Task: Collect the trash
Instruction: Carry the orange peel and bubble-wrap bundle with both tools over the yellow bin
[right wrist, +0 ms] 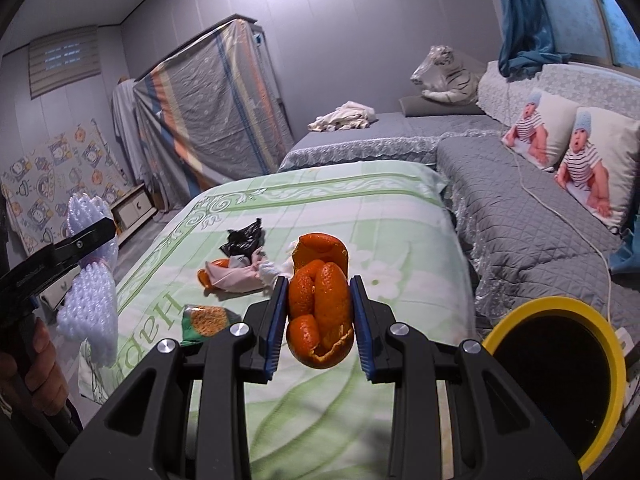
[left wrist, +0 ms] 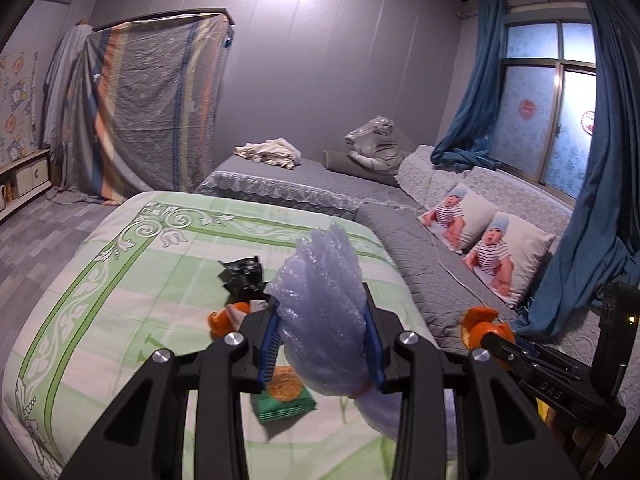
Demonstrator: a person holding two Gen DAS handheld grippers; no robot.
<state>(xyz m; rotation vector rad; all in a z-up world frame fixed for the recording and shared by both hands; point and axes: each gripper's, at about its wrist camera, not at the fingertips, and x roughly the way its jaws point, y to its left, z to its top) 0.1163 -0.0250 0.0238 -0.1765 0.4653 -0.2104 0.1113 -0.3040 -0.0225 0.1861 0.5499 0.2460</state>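
My left gripper is shut on a bunched white foam fruit net, held above the green patterned bed cover. In the right wrist view that net shows at the left with the left gripper clamped across it. My right gripper is shut on a curled orange peel; the same peel appears at the right of the left wrist view. On the cover lie a black crumpled wrapper, a pinkish tissue with orange peel and a green snack packet.
A bin with a yellow rim and dark inside stands low at the right, beside the bed. Grey quilted sofa sections with two printed cushions lie beyond. A sheet-draped cabinet stands against the far wall. A hand holds the left gripper's grip.
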